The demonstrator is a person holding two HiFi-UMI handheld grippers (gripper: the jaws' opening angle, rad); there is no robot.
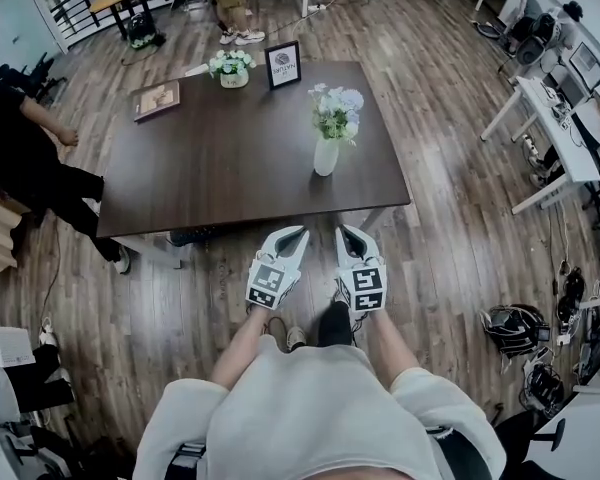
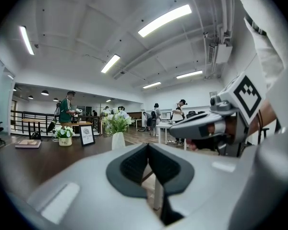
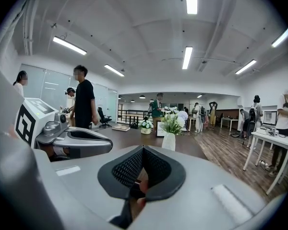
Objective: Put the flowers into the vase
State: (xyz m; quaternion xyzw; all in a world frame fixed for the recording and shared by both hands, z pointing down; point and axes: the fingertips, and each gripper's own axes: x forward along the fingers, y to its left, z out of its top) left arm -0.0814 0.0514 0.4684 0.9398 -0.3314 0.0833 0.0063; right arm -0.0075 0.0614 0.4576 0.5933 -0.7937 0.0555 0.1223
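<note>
left gripper (image 1: 292,236), right gripper (image 1: 350,236): jaws together, nothing between them; both side by side just off table (image 1: 220,168) near edge. flowers (image 1: 337,111) upright in vase (image 1: 326,156) on table, right half. step: placing looks done. next: no grasp needed; stay clear of table.

no legible txt; framed sign (image 1: 283,65) on table (image 1: 230,158) has print but too small to read
</note>
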